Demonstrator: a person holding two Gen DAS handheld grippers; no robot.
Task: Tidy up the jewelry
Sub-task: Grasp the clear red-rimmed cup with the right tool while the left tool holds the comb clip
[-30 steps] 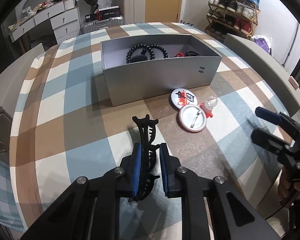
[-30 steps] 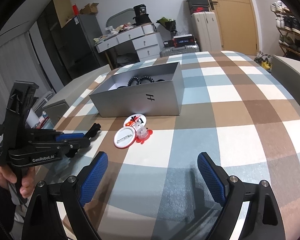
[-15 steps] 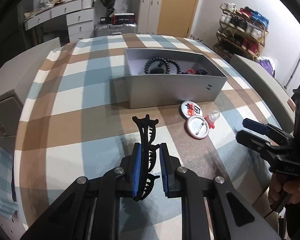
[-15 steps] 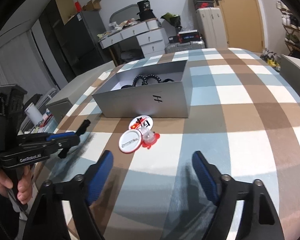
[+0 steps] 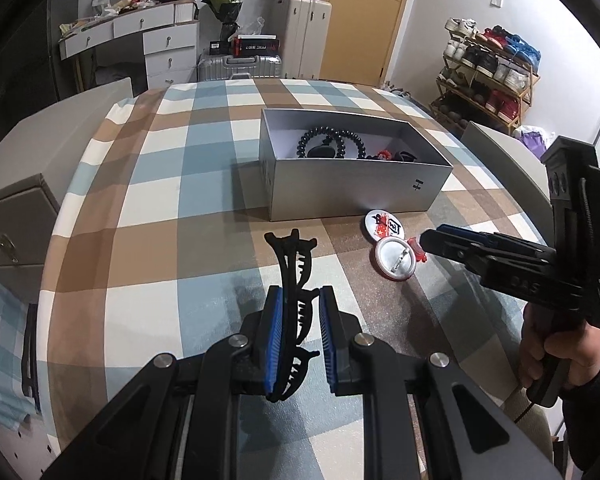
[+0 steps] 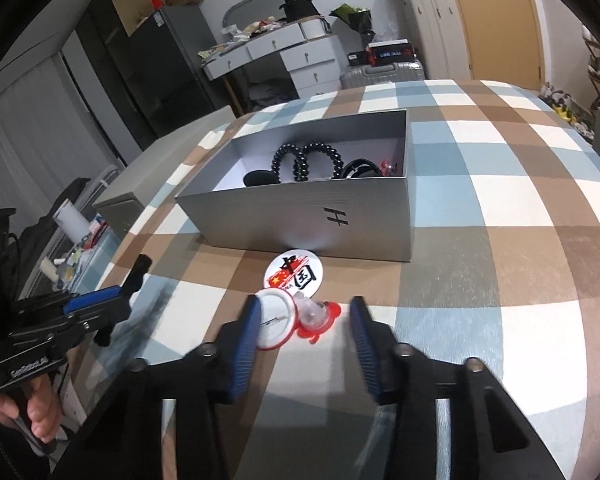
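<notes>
Silver cardboard box (image 5: 352, 190) with a black "H"-like mark on its front wall sits open on the blue, brown and white checked tablecloth (image 5: 148, 216); inside lie a black beaded bracelet (image 6: 306, 160) and some small red and black pieces. Left gripper (image 5: 299, 328), blue pads, is clamped on a black plastic claw hair clip (image 5: 294, 276) held over the cloth, near the box front. Its side reads "GenRobot.AI" in the right wrist view, partly hidden. Right gripper (image 6: 305, 340) jaws are closing, pads not yet pressing, around a white round pin badge lying face down (image 6: 276, 322) and a small clear-and-red trinket (image 6: 316, 316). Just beyond, touching them, a white round badge printed with a red flag and black Chinese characters "中国" (image 6: 294, 276) lies in front of the box. Black box on the far dresser shows "36".
</notes>
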